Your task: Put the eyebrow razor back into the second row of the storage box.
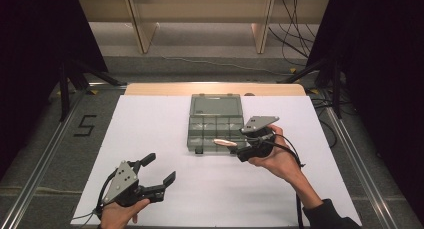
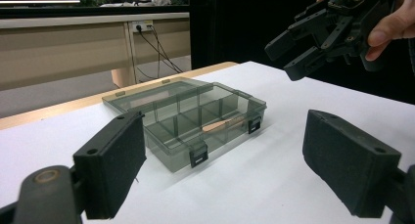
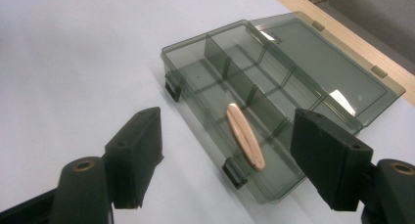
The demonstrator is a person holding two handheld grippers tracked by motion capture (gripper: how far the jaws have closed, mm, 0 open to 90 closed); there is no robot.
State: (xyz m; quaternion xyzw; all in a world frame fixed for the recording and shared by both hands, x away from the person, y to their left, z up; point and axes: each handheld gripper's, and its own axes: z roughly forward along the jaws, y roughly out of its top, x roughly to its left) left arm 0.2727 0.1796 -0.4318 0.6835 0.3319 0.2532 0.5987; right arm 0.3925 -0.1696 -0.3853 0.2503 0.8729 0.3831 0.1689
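So the white table cover (image 1: 165,139) has loads of free room on the left half and along the near edge, and the bare wooden strip of table (image 1: 215,89) only peeks out at the far edge, right behind the box. The smoky grey see-through plastic compartment box (image 1: 216,123) sits a bit right of centre toward the far side, its lid (image 1: 216,105) flipped fully open and lying flat behind it, so the lid's back edge comes up near that wooden strip. Two black latches hang off the box's near wall. Inside it's split by dividers into several compartments, and a slim tan oval piece that looks like wood (image 3: 245,136) lies in the near row at the right end, resting slanted over a divider rather than flat on the bottom. The other compartments look bare. The right gripper (image 1: 239,148) hovers just off the box's near right corner, tongs spread with nothing between them. The left gripper (image 1: 159,170) is well apart from the box, near the front left, tongs also spread wide and holding nothing.
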